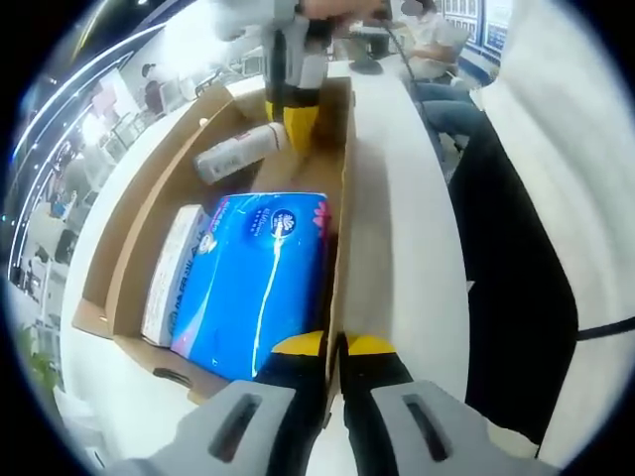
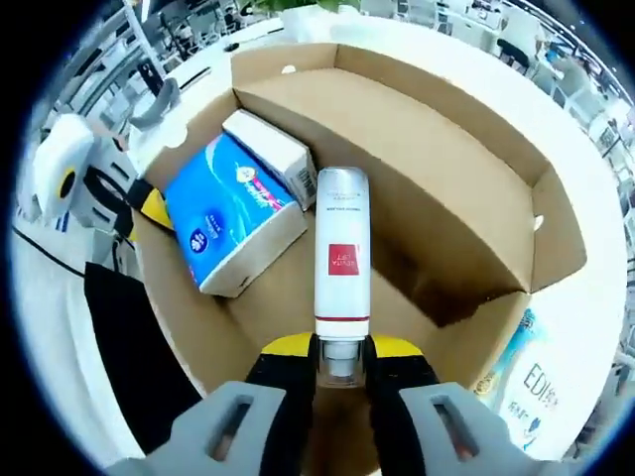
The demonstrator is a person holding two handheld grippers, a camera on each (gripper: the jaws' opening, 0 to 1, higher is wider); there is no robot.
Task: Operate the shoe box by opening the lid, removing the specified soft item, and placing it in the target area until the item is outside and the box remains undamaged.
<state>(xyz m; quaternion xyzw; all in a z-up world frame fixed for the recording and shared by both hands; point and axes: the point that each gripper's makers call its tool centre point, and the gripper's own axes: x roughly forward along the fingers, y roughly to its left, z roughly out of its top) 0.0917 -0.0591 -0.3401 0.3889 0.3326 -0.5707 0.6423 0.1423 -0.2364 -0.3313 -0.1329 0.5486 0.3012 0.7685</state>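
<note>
Left gripper view: my left tongs (image 1: 333,345) pinch the near wall of the open shoe box (image 1: 342,198), steadying it on the white bench (image 1: 407,238). The blue tissue pack (image 1: 260,283) lies inside, against that wall.

Right gripper view: my right tongs (image 2: 342,347) are closed on the cap end of a white bottle (image 2: 341,253) lying in the box. Lid open; removal under way. If the soft item is wanted, I'd regrasp the pack, gently.

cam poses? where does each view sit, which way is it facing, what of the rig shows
Left gripper view: rides the left gripper, jaws shut on the shoe box wall, looking along the box over the blue tissue pack; right gripper at the far end.
Right gripper view: rides the right gripper, jaws shut on the white bottle, facing into the box; left gripper at left.
Shared: box, tissue pack, bottle, white carton.
</note>
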